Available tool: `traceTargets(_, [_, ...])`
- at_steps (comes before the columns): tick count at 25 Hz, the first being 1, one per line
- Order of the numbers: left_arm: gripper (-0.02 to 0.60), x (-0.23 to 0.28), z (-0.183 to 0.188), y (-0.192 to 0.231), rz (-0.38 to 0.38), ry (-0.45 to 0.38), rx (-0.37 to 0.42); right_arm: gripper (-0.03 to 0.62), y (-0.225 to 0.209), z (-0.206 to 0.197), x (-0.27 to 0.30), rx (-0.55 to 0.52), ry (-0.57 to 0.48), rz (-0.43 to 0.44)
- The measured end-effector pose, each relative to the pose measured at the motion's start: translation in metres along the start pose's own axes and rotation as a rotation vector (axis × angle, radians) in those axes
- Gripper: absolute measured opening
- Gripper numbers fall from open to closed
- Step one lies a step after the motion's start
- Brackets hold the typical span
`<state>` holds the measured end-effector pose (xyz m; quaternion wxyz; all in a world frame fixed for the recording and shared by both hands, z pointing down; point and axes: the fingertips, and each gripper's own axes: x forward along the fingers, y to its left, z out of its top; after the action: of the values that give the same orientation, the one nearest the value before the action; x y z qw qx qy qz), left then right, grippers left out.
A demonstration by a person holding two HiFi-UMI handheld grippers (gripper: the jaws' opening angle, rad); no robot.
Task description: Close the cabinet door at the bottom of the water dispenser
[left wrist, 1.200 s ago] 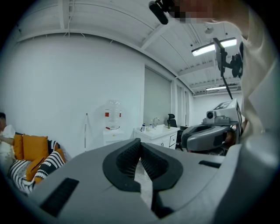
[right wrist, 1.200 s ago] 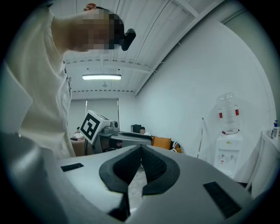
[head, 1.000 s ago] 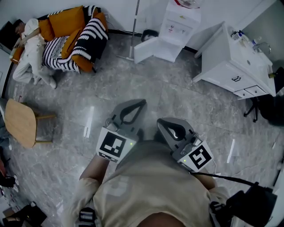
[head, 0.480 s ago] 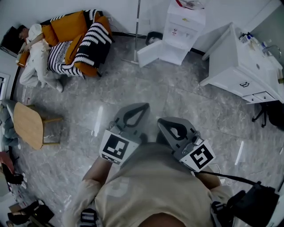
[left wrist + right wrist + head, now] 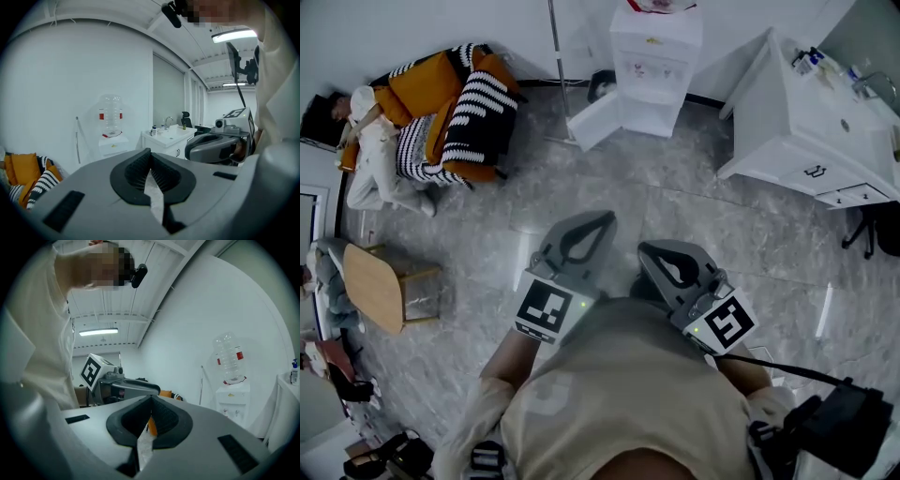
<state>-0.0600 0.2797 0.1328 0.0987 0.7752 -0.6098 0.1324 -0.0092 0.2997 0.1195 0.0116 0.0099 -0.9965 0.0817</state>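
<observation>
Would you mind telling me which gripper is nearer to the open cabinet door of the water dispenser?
Left, narrowly. The left gripper is almost in line with the cabinet door, far across the floor; the right gripper sits off to its right, slightly farther away.

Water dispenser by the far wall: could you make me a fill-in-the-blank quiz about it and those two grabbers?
The cabinet door at the bottom of the water dispenser stands ___.
The bottle on top of it carries a ___ label.
The left gripper and the right gripper both hold nothing, with their jaws ___.
Missing words: open; red; shut.
</observation>
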Motion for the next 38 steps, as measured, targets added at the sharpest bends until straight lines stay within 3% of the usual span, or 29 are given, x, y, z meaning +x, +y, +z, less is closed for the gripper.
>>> traceTargets(10, [-0.009, 0.064, 0.023, -0.003, 0.028, 0.019, 0.05, 0.011, -0.07, 0.005, -0.02, 0.021, -0.013, 0.028])
traceTargets(19, [-0.009, 0.087, 0.025, 0.034, 0.031, 0.006, 0.032, 0.011, -0.099, 0.007, 0.01, 0.026, 0.015, 0.028])
traceTargets(24, [-0.009, 0.091, 0.02, 0.07, 0.002, -0.012, 0.043, 0.011, -0.109, 0.003, 0.045, 0.012, 0.027, -0.008])
traceTargets(38, [-0.009, 0.089, 0.027, 0.204, -0.071, -0.038, 0.02, 0.011, -0.136, 0.01, 0.177, 0.112, 0.059, -0.07])
